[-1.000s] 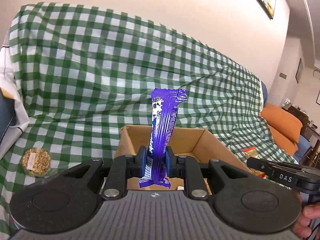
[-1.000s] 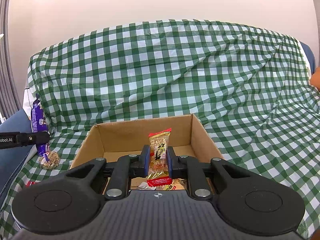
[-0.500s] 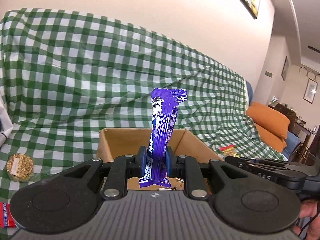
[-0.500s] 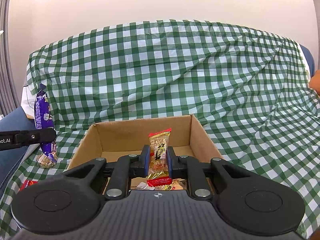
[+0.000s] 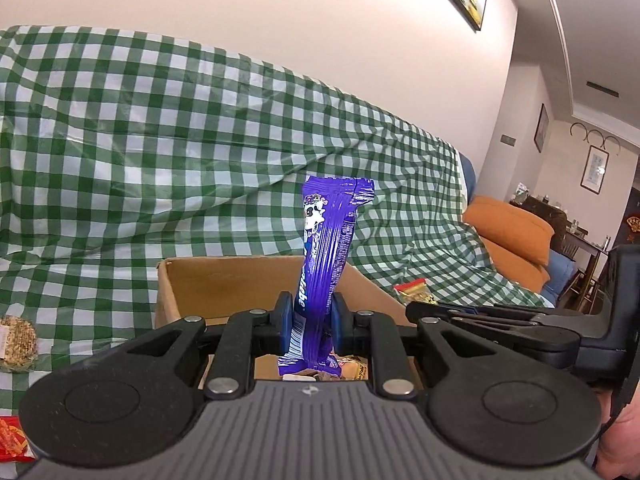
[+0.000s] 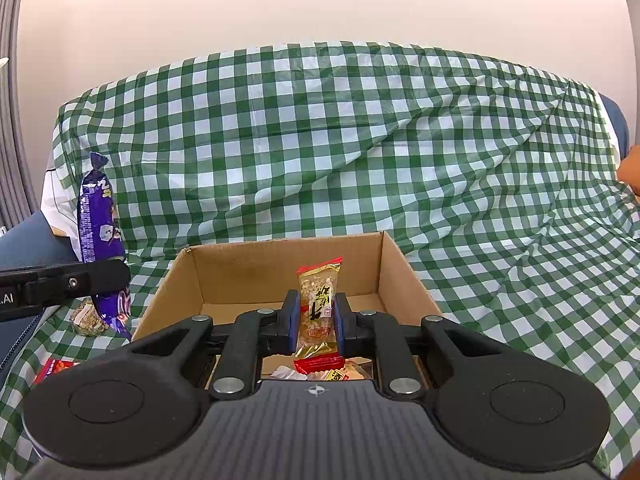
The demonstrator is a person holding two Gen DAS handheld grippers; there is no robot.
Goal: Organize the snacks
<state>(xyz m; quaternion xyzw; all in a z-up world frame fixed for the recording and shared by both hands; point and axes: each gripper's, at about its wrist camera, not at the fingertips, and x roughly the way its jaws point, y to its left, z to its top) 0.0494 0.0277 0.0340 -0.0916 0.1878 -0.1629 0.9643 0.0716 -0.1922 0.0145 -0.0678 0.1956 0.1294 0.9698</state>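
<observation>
With 2 snacks in hand, we judge this the carry-to-box step: the left tool [image 5: 307, 322] is clamped on the long purple foil bar [image 5: 326, 256], the right tool [image 6: 317, 320] on the small gold-and-red packet [image 6: 318, 312], both over the open brown cardboard box [image 6: 404, 280], so next we lower and release.

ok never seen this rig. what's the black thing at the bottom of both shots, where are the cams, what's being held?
No robot arm here: a person carries a handheld two-finger gripper in each hand. Each has a fisheye camera looking forward along its fingers, so the black shape at the bottom is the gripper's own body. In the left wrist view, the left gripper is shut on a purple snack bar. In the right wrist view, the right gripper is shut on a gold and red snack packet. Both face an open cardboard box with a few snacks inside, on a green checked cloth. A round grain cake lies on the cloth.
</observation>
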